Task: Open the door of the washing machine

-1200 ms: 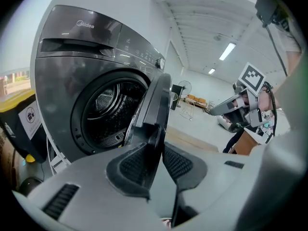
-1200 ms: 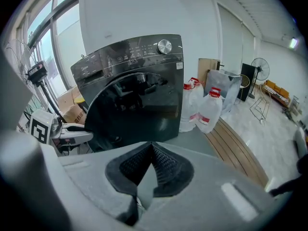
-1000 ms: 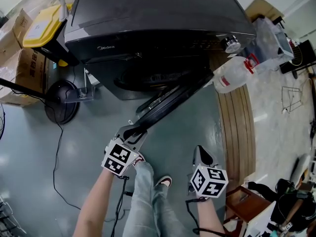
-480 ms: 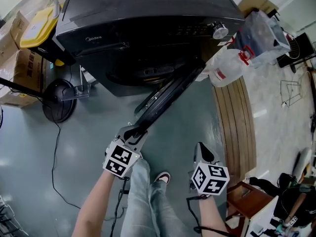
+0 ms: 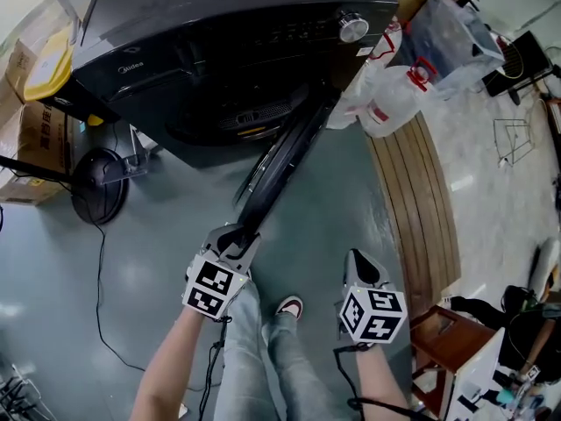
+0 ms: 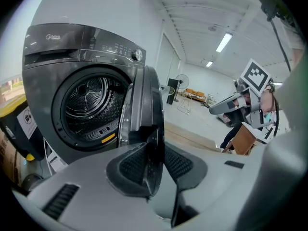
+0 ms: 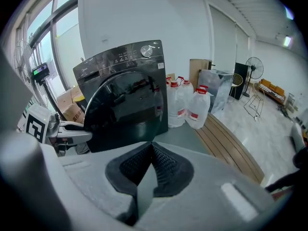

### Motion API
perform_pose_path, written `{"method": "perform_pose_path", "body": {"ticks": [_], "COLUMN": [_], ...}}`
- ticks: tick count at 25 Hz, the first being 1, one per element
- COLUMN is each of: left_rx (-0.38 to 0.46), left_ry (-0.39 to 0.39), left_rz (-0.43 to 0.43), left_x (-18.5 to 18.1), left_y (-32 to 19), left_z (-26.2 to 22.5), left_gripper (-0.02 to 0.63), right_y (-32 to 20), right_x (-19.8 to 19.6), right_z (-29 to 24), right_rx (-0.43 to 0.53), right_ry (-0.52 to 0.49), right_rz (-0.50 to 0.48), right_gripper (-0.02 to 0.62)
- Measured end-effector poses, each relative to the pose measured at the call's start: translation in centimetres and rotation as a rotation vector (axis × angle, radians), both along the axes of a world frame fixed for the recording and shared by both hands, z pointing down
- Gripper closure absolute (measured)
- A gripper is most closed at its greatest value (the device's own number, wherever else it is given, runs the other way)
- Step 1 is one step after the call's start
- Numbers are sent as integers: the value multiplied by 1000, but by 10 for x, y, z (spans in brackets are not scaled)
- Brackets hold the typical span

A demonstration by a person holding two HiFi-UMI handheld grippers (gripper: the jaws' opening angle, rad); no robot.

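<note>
**Swinging the door wide without losing the rim**

From the head view, we see the washing machine (image 5: 219, 24) at the top of the frame. Its door (image 5: 280, 160) already stands well out from the front, hinged on the side near the water jugs (image 5: 386, 103). The left gripper (image 5: 235, 235) holds the door's free edge. The right gripper (image 5: 358, 266) hangs apart from it, beside our shoe.

In the left gripper view, the door's rim runs straight between the pads, which pinch it. The jaws have just eased a touch wider, so we judge the hold to be light. The drum (image 6: 89, 107) lies open to view behind the door. To do this step well, we should pull along the hinge's arc, not straight back, so the thin rim does not slide out of the pinch.

In the right gripper view, the pads are pressed together on nothing, and the door's dark outer face stands ahead. We should keep this gripper out of the door's sweep and stop the swing short of the jugs.
</note>
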State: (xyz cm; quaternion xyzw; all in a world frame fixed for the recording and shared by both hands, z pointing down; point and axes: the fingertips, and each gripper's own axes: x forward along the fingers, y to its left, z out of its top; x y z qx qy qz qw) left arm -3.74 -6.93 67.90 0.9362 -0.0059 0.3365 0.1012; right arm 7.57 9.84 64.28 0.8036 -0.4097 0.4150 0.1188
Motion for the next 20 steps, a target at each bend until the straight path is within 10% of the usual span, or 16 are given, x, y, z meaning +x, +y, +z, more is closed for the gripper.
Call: {"method": "perform_pose_path", "body": {"ticks": [20], "left_rx": [-41], "left_ry": [-18], "left_rz": [-38], "left_x": [19], "left_y": [62], "left_z": [4], "left_gripper": [497], "right_y": [86], "right_x": [11], "right_z": [-1], "right_rx": [12], "right_ry": [11], "right_rz": [137], "right_gripper": [591]}}
